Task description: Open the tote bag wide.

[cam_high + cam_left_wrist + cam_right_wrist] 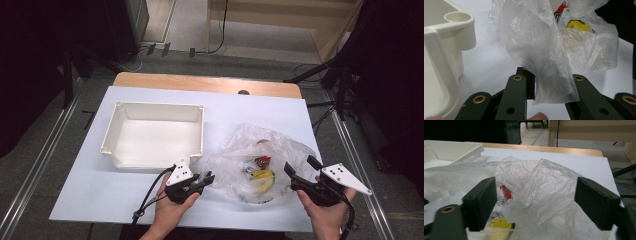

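fingers [517,92] of the left gripper [202,180] are pinched on a fold of the clear plastic bag [260,155], just right of the white bin [115,137]. right gripper [300,170] stands wide, its pads [484,195] either side of crumpled film, pressing nothing. the bag lies right of the bin, with a yellow packet [262,175] and a red-topped packet [262,160] inside. risk, as i judge it: thin film could slip or tear from the left pinch, or the right jaws could close on empty film and drag the bag away from the bin.
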A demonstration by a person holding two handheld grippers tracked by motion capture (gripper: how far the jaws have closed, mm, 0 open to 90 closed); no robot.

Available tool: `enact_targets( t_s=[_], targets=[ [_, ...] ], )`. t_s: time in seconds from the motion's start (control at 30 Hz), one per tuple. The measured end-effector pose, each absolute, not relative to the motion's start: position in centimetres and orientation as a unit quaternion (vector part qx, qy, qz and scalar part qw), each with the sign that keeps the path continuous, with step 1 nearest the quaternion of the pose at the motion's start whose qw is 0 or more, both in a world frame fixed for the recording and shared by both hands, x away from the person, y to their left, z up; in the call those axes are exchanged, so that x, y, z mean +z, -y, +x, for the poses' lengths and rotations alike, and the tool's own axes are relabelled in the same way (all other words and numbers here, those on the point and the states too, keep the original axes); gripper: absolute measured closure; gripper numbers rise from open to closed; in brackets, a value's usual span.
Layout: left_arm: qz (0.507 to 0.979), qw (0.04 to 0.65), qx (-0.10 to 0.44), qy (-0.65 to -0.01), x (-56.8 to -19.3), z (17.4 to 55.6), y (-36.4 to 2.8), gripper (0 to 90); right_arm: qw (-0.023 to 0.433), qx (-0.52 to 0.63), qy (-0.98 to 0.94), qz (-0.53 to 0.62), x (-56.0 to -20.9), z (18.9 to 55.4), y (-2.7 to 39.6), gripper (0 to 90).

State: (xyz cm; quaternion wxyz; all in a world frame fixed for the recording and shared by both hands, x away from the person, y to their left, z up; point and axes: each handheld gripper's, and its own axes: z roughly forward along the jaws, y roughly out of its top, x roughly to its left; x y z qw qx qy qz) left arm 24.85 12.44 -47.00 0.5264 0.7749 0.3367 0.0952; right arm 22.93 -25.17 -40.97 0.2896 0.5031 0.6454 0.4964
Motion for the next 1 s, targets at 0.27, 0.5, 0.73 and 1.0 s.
enact_targets(
  t_s=[0.27, 0.5, 0.73, 1.0],
  targets=[
    [0.775, 0.528, 0.095, -0.336, -47.0, 24.8, -12.5, 77.2, 0.277, 0.478, -0.646, 0.527, -42.3, 25.3, 25.2, 77.8],
    [0.775, 0.528, 0.095, -0.333, -47.0, 24.8, -12.4, 79.8, 0.267, 0.492, -0.652, 0.512, -41.7, 27.6, 25.1, 89.3],
    [0.779, 0.525, 0.094, -0.331, -47.0, 24.8, -12.4, 84.4, 0.262, 0.496, -0.653, 0.51, -41.2, 31.1, 24.8, 89.5],
    [0.783, 0.518, 0.095, -0.33, -47.1, 24.8, -12.2, 85.9, 0.229, 0.483, -0.648, 0.542, -42.7, 34.6, 25.0, 89.5]
  ],
)
